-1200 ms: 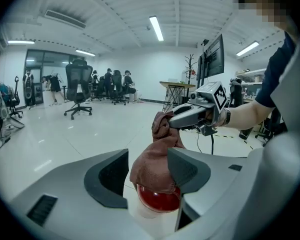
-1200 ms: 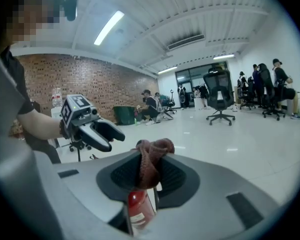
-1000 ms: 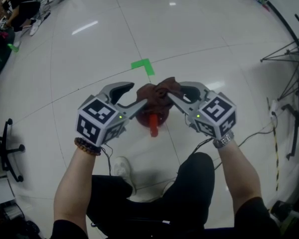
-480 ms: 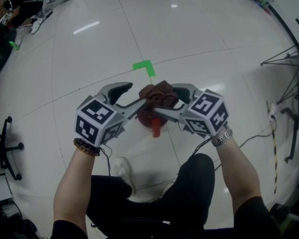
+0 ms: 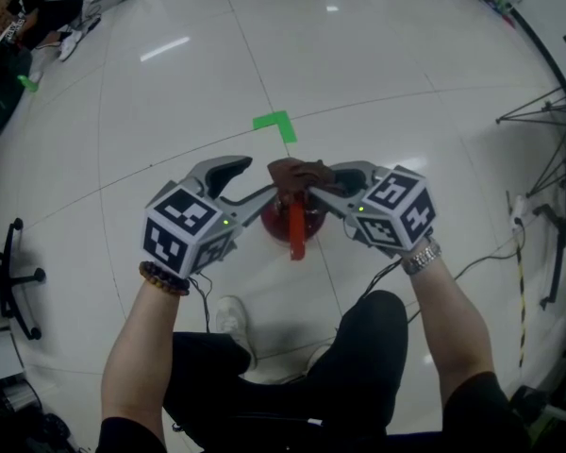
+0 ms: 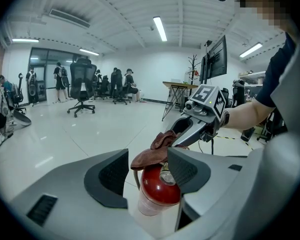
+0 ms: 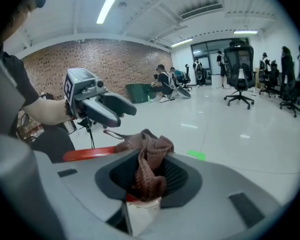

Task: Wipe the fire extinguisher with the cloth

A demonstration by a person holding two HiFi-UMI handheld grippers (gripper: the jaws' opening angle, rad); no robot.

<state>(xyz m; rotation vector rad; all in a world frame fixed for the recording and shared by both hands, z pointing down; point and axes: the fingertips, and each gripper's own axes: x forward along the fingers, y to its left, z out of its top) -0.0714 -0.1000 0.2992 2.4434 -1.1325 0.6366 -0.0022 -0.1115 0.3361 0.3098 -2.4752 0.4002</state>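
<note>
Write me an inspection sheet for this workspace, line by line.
Surface: glossy white floor.
Job's things: red fire extinguisher upright on the floor; brown cloth draped over its top.
Clutter: green tape mark on the floor.
Grippers: right gripper jaws have just been closing, now pinching the cloth; left gripper open, jaws either side of the extinguisher's top.
Cables: one cable trails across the floor at right.
Surroundings: office chairs, tripod legs, people far off.
</note>
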